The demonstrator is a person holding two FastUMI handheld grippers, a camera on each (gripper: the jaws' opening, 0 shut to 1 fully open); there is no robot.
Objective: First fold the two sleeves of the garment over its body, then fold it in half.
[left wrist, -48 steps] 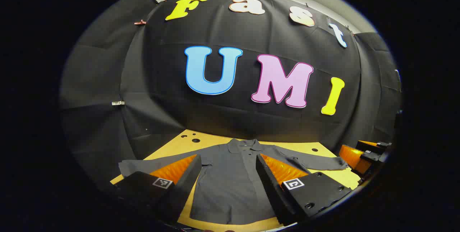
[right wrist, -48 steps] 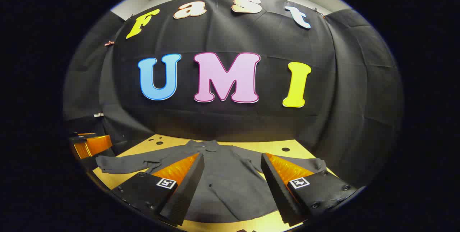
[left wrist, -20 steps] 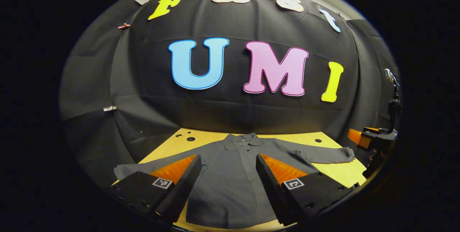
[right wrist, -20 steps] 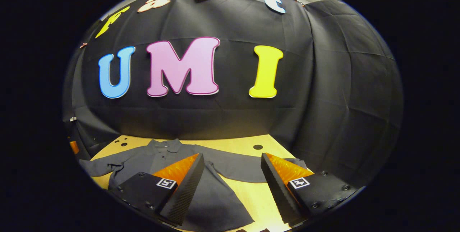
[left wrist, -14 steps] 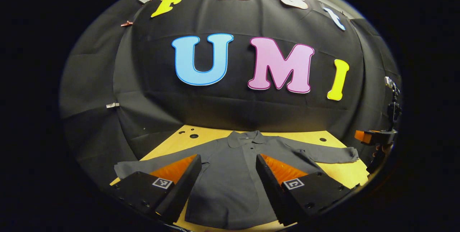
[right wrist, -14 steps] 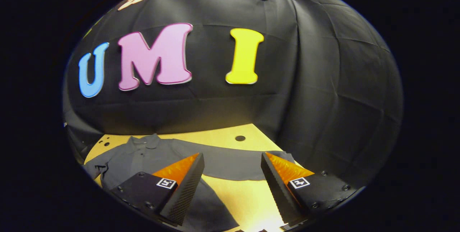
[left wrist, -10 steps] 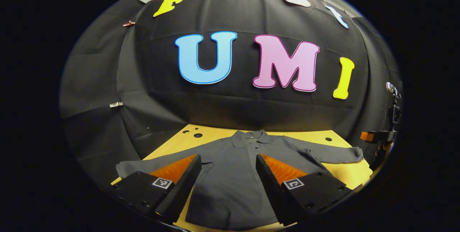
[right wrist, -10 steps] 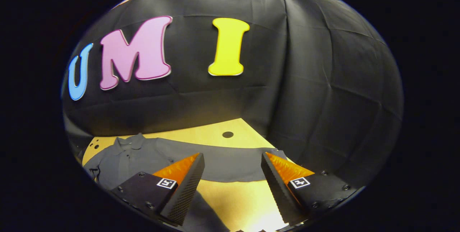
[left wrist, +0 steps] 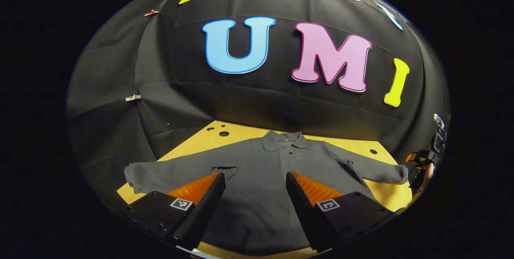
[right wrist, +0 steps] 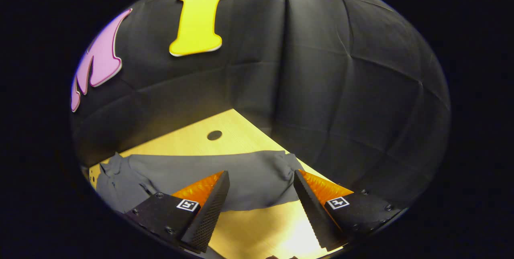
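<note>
Right hand-held gripper (right wrist: 261, 206) above sleeve (right wrist: 241, 178)

I count one shirt (left wrist: 265, 178) with two sleeves — both spread flat. One table (right wrist: 241, 227) — four holes that I can see.

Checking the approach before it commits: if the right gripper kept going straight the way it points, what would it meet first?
Most likely the garment's right sleeve, lying flat on the table between the open right gripper fingers. Depth is unclear.
</note>
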